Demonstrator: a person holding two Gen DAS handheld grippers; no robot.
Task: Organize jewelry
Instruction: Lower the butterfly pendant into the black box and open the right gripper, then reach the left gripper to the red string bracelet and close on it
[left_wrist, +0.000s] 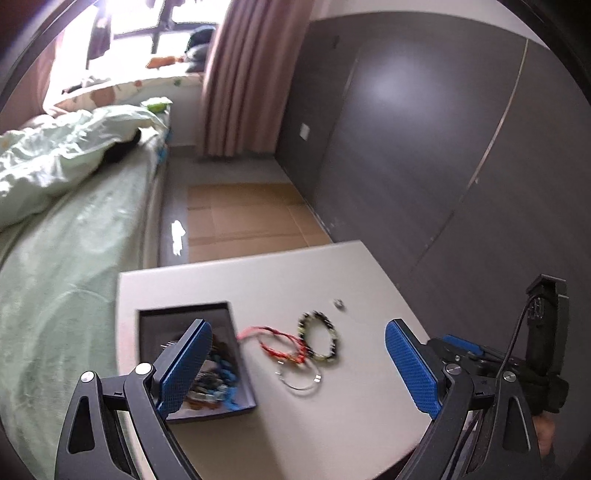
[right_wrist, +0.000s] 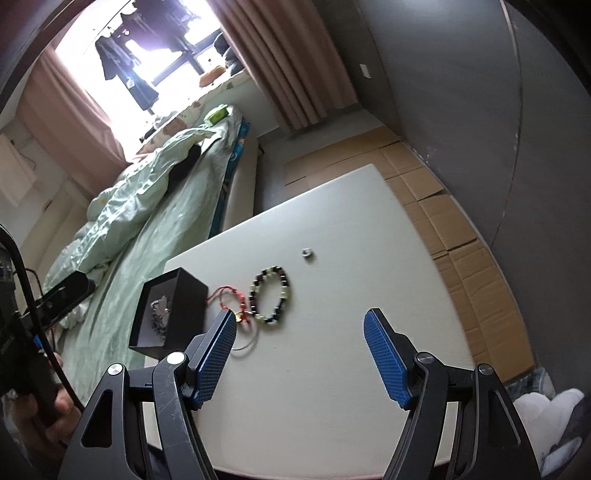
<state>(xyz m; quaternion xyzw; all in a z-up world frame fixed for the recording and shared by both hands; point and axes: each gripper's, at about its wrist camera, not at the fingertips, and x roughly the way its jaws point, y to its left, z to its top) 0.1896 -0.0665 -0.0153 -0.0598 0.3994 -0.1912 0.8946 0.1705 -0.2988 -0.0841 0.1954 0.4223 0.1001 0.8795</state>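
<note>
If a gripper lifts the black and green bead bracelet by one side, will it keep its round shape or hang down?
The bead bracelet is separate beads on a cord, so it will probably sag into a long loop. The round beads look smooth and may slip between the pads. It looks light for its size, and a push would likely slide it along the white table.

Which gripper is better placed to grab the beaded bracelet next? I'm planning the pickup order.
Probably the right gripper: the beaded bracelet lies just ahead of its open fingers. The left gripper hangs nearer the black box and the red cord bracelet.
</note>
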